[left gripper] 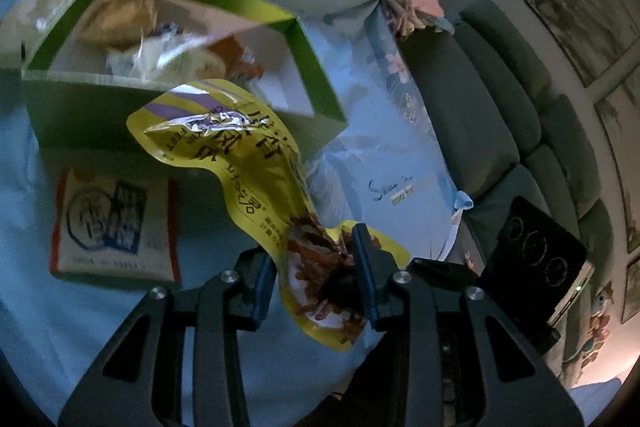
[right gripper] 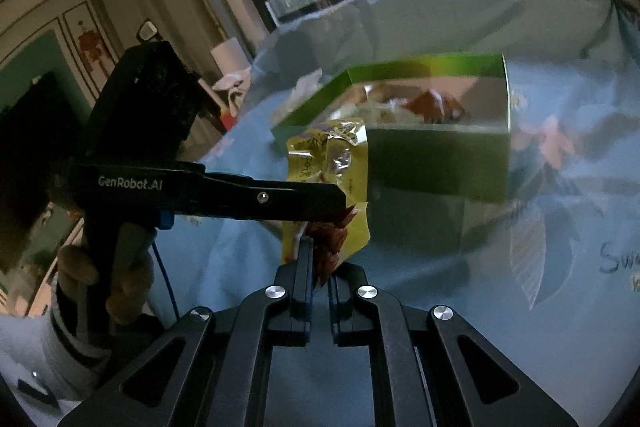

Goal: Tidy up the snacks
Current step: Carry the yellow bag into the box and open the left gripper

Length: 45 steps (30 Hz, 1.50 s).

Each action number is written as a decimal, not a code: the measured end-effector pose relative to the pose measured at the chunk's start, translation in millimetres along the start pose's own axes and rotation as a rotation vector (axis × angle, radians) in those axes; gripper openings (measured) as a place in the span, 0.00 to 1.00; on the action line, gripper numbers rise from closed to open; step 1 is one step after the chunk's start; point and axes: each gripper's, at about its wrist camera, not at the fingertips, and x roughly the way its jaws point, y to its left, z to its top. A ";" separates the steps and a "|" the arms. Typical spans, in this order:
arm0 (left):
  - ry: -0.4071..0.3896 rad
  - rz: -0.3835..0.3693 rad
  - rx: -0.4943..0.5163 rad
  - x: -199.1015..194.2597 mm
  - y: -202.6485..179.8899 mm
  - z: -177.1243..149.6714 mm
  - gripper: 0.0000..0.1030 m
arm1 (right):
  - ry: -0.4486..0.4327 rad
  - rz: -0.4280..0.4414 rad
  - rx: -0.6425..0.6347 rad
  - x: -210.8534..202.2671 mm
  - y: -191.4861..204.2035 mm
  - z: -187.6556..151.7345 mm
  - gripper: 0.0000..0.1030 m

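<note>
Two grippers grasp one yellow snack pouch (left gripper: 256,183) at the same time, and the pouch hangs in the air above the light blue tablecloth (left gripper: 100,327), in front of the green box (left gripper: 92,115). The left gripper (left gripper: 316,271) is clenched on the lower end of the pouch, where a picture of brown food is printed. The right gripper (right gripper: 320,267) has its jaws nearly together and pinches the bottom edge of the same pouch. In the right wrist view a person's hand (right gripper: 104,283) holds the handle of the left gripper. The green box is open, and several wrapped snacks (left gripper: 160,47) lie inside it. One white packet with red edges (left gripper: 114,227) lies flat on the cloth just before the box, on its left side.
</note>
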 end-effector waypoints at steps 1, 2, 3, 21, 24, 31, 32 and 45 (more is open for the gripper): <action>-0.011 -0.002 0.006 -1.6 -1.8 2.8 0.33 | -0.009 0.002 -0.003 -1.0 0.5 2.1 0.07; -0.022 -0.003 0.013 -3.1 -4.2 6.7 0.33 | -0.022 0.003 -0.007 -2.4 0.5 5.6 0.07; -0.031 -0.002 0.019 -4.3 -6.2 10.8 0.33 | -0.034 0.004 -0.012 -3.3 0.5 10.7 0.07; -0.118 0.027 -0.024 16.6 28.5 112.3 0.34 | -0.098 -0.052 -0.040 53.8 -32.7 101.0 0.07; -0.115 0.041 -0.061 27.1 43.6 122.3 0.34 | -0.072 -0.073 -0.042 73.0 -39.8 110.9 0.07; -0.117 0.076 -0.117 34.7 65.6 132.0 0.37 | -0.033 -0.104 -0.009 101.0 -56.4 121.0 0.08; -0.116 0.082 -0.124 35.7 67.4 132.3 0.38 | -0.030 -0.105 -0.008 102.0 -57.0 120.5 0.08; -0.167 0.145 -0.106 17.3 68.3 129.8 0.90 | -0.048 -0.207 0.064 93.7 -76.0 123.1 0.49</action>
